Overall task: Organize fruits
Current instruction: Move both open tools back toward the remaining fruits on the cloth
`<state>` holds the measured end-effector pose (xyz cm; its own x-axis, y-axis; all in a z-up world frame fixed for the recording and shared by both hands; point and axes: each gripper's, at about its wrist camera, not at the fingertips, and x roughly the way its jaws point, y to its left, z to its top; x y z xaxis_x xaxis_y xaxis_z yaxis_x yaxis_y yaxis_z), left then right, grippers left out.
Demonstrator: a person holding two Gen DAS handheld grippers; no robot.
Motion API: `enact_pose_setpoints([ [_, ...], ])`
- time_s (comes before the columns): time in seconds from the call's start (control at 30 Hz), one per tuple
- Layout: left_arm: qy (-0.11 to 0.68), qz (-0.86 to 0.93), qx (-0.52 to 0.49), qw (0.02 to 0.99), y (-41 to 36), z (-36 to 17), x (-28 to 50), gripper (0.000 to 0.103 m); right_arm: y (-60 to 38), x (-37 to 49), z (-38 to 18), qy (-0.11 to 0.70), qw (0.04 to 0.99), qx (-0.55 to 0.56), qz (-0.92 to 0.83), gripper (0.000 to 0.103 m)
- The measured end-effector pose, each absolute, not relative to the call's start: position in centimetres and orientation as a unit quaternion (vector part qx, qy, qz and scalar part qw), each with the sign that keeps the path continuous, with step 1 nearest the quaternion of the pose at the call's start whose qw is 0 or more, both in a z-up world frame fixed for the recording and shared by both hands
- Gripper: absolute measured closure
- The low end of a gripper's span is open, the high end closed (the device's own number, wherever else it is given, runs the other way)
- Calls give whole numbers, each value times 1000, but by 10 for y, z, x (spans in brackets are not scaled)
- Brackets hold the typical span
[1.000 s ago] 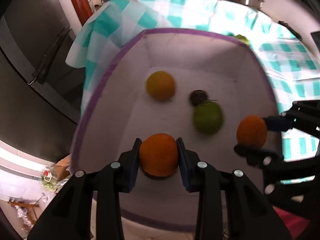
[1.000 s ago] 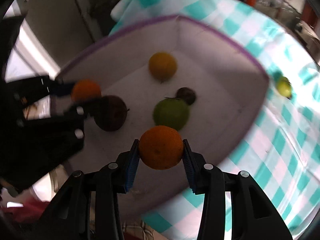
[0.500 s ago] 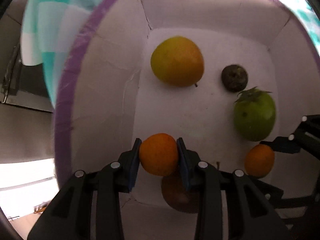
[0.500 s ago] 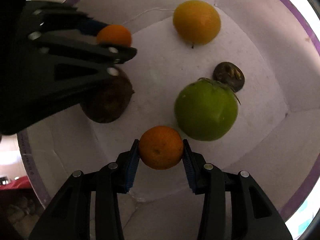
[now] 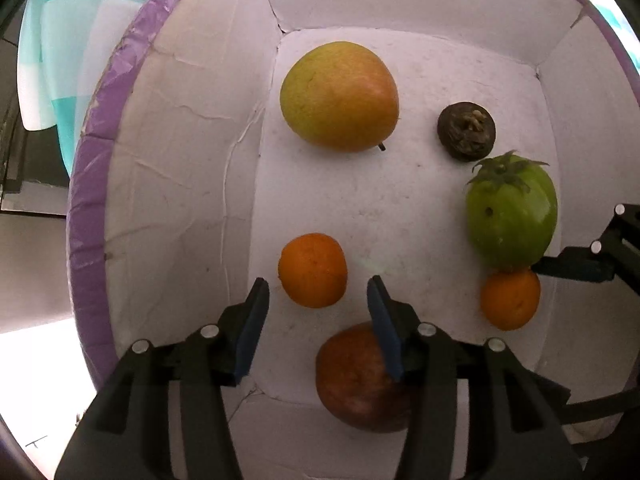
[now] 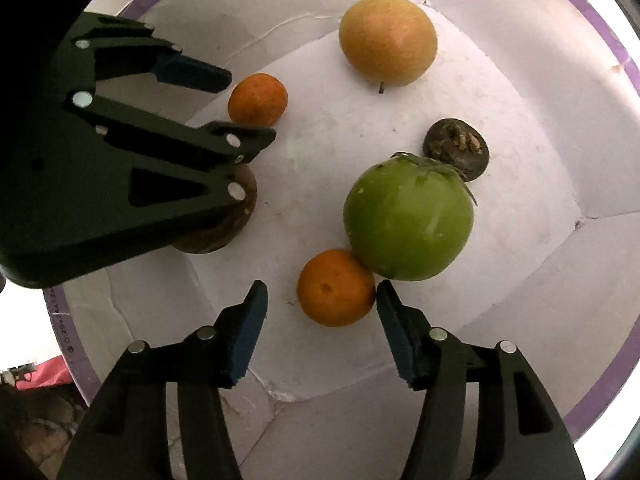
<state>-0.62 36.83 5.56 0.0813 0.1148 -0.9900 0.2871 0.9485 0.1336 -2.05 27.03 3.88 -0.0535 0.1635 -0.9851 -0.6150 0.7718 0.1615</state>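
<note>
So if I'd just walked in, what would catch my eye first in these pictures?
Probably the white box with a purple rim, seen from above, holding six fruits. The big green tomato-like fruit and the yellow-orange fruit stand out. Then the two small oranges, one lying between the open left tool, the other before the open right tool.

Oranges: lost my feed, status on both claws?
Both claws, left and right, just opened. Left orange and right orange released in the box. Right orange touches green fruit.
</note>
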Motion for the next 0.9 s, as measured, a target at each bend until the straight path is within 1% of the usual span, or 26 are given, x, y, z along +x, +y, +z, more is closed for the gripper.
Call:
enact_pose_setpoints([
  [0.07, 673, -65, 152, 721, 368, 56, -7, 45, 267, -21, 41, 662, 670, -170, 291, 46],
  [0.2, 669, -69, 148, 725, 368, 58, -9, 44, 265, -17, 42, 658, 675, -172, 286, 45],
  [0.3, 650, -71, 145, 743, 369, 69, -19, 44, 271, -28, 46, 655, 681, -173, 280, 45],
  [0.37, 633, -74, 140, 758, 363, 77, -27, 40, 272, -30, 51, 651, 685, -174, 276, 45],
  [0.43, 607, -73, 132, 781, 362, 90, -34, 34, 269, -31, 54, 646, 694, -180, 262, 42],
  [0.47, 597, -66, 132, 789, 361, 96, -39, 27, 267, -32, 57, 642, 701, -180, 253, 38],
  [0.53, 571, -41, 136, 809, 359, 113, -52, 21, 259, -38, 67, 627, 723, -160, 240, 37],
  [0.6, 548, -33, 127, 826, 358, 127, -63, 20, 255, -46, 83, 613, 741, -131, 241, 30],
  [0.67, 527, -14, 116, 842, 358, 142, -85, 15, 253, -60, 101, 587, 763, -114, 246, 26],
  [0.73, 512, 9, 109, 852, 362, 154, -98, 11, 250, -72, 111, 572, 775, -107, 248, 26],
  [0.9, 493, 44, 93, 864, 368, 170, -122, 11, 242, -96, 124, 554, 786, -81, 262, 25],
])
